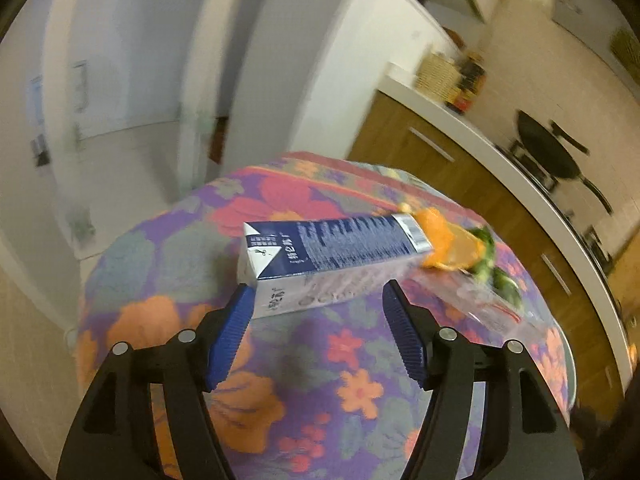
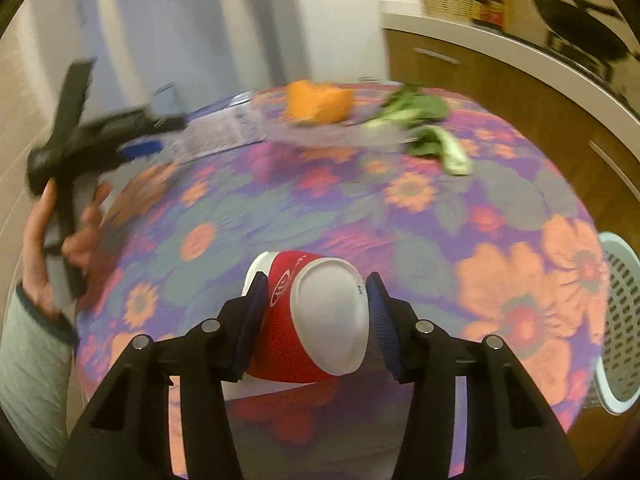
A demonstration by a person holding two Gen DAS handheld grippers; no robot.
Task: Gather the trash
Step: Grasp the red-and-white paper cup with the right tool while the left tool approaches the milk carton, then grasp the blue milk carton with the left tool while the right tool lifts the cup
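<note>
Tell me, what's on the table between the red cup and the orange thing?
Nothing: in the right wrist view, only bare flowered tablecloth lies between the red cup, held in the right hand-held gripper, and the orange thing.

Floral-cloth table: carton, orange peel, greens, clear plastic.

A: Any writing you can make out?

B: The blue and white carton, lying near the desk's far edge, has blocks of small white print on its blue side and a few larger characters by its folded end, all too blurred to read.

A: And the red paper cup?

B: A white round logo on its side, near the desk's front edge; illegible too.
</note>
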